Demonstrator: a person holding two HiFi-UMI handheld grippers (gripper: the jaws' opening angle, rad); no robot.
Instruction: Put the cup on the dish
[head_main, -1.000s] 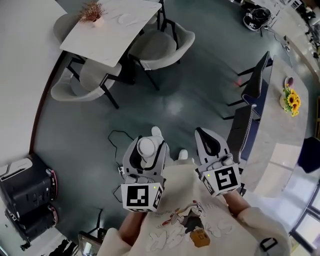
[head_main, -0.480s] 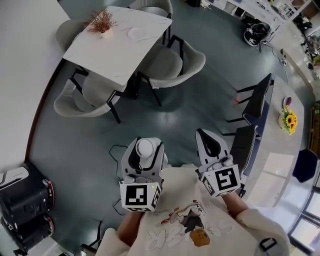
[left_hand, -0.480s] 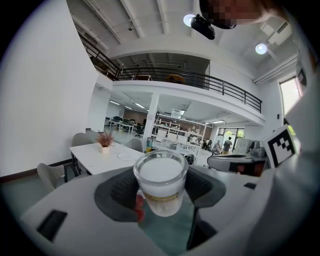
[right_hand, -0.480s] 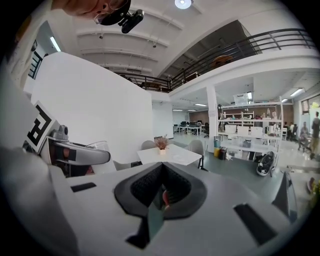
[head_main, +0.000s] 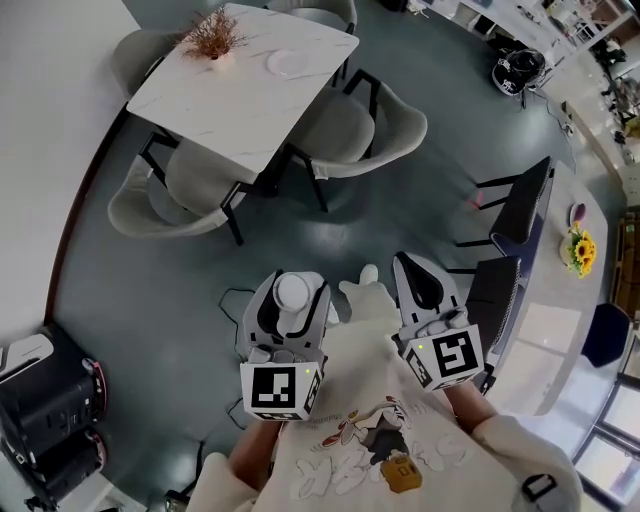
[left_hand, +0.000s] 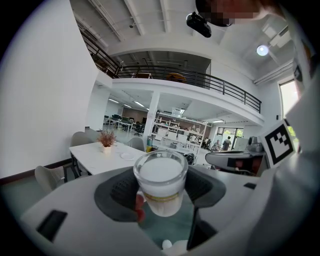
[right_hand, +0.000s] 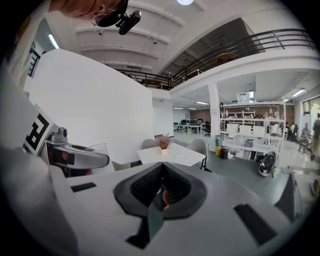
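My left gripper (head_main: 290, 296) is shut on a clear cup (head_main: 293, 293) with a white inside; the left gripper view shows the cup (left_hand: 160, 186) upright between the dark pads, carried at chest height above the floor. A white dish (head_main: 287, 64) lies on the marble table (head_main: 225, 100) far ahead, small in the left gripper view as the dish (left_hand: 127, 156). My right gripper (head_main: 417, 283) is to the right of the cup, shut with nothing in it; its pads (right_hand: 161, 187) meet. The right gripper view shows the table (right_hand: 172, 154) ahead.
A dried plant in a pot (head_main: 214, 40) stands on the table beside the dish. Several grey chairs (head_main: 345, 130) surround the table. A black appliance (head_main: 45, 410) stands at lower left. A counter with sunflowers (head_main: 577, 250) and dark chairs (head_main: 520, 205) runs along the right.
The table and chairs have shifted closer and lower in the head view as I walk toward them. Both grippers keep their pose, the cup still held.
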